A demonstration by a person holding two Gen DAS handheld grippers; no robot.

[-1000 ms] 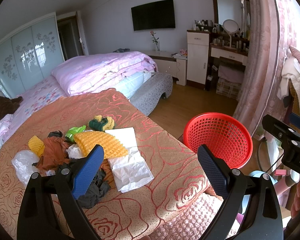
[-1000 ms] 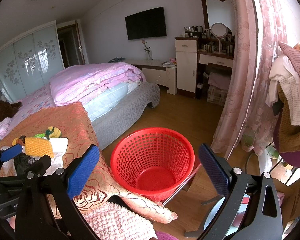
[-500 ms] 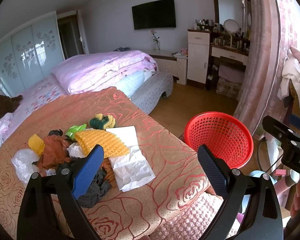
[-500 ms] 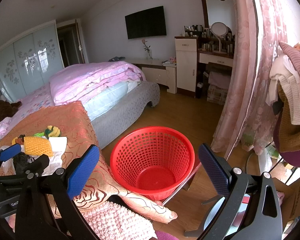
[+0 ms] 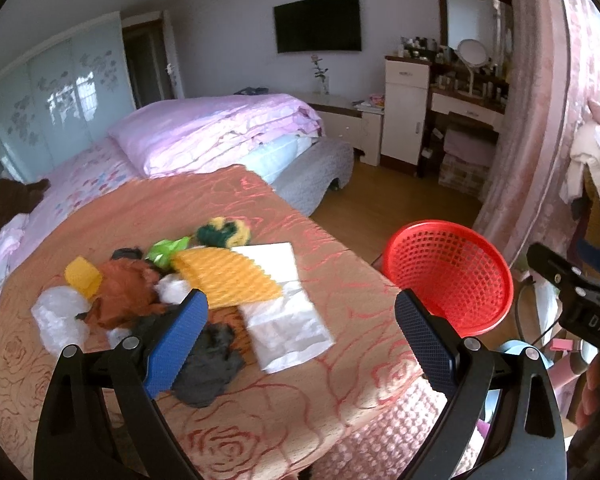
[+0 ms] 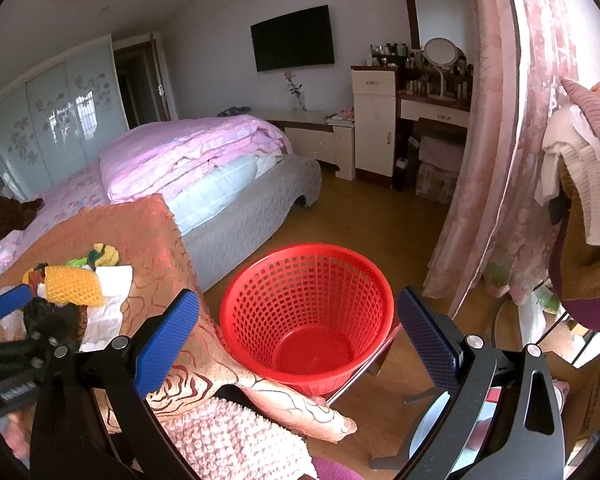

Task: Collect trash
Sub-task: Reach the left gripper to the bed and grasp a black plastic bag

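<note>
Left gripper (image 5: pixel 300 324) jaws wide apart, nothing between them, hovering over the near edge of the rose-patterned orange bedspread (image 5: pixel 260 400). Right gripper (image 6: pixel 298 326) also spread wide and empty, framing the red plastic mesh basket (image 6: pixel 306 320), which stands on the wood floor just beside the bed corner. Trash pile sits on the bedspread ahead of the left gripper: yellow foam fruit net (image 5: pixel 228 278) lying on white crumpled paper sheets (image 5: pixel 284 312), dark grey rag (image 5: pixel 208 360) nearest the left finger, rust-brown cloth (image 5: pixel 124 294), clear plastic bag (image 5: pixel 58 318), green-and-yellow wad (image 5: pixel 222 232) at the far side.
</note>
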